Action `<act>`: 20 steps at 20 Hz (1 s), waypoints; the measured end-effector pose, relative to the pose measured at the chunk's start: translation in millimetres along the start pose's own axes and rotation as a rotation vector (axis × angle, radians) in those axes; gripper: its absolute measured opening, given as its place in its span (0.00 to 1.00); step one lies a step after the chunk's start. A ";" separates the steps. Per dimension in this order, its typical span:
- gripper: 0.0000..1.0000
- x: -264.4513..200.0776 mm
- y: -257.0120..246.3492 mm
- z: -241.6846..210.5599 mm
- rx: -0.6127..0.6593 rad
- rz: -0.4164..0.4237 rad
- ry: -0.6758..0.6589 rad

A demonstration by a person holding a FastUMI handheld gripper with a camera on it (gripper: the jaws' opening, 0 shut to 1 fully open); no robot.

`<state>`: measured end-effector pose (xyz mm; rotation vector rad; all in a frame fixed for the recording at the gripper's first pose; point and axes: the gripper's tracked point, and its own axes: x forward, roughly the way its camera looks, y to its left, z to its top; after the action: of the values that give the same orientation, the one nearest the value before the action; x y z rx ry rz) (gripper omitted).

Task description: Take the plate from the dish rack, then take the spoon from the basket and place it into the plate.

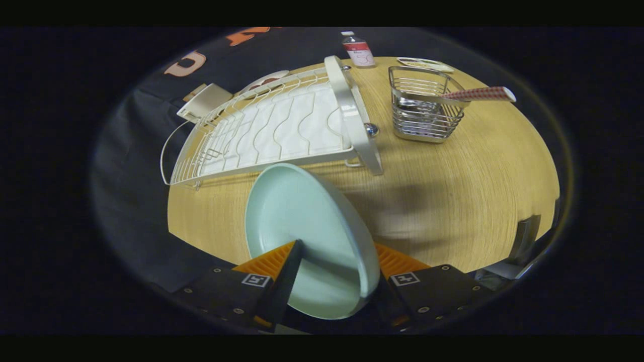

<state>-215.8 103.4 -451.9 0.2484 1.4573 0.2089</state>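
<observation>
The gripper (329, 281) is clenched on the plate (307, 221): one finger is pressed against the plate's inner face and the other against its underside, so the rim is pinched between them. The plate, pale mint green, is held tilted on edge above the wooden table (453, 201), its hollow side turned toward the left finger. A soft shadow is cast on the table just beyond the right finger.

Beyond the plate, the white wire dish rack (271, 130) is seen lying across the far left part of the table, with a white drip tray beneath its wires and a chromed knob at its near right corner. No dishes are seen in its slots. A small white boxy part is attached at its far left end, and what may be another dish is glimpsed behind the rack, though the blur there makes this uncertain.

To the right of the rack, well apart from the plate, the wire basket (425, 108) stands upright on the table. The spoon (480, 94) is propped in it, its red-and-white patterned handle leaning out over the basket's right rim.

Behind the basket, at the table's far edge, a small bottle (358, 50) with a red label is seen standing, and a shallow white dish (425, 64) is laid to its right
</observation>
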 end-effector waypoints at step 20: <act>0.79 -72.7 -92.6 103.5 -0.084 -0.199 -0.578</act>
<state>-121.3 -10.3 -399.8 0.0811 0.8887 0.0286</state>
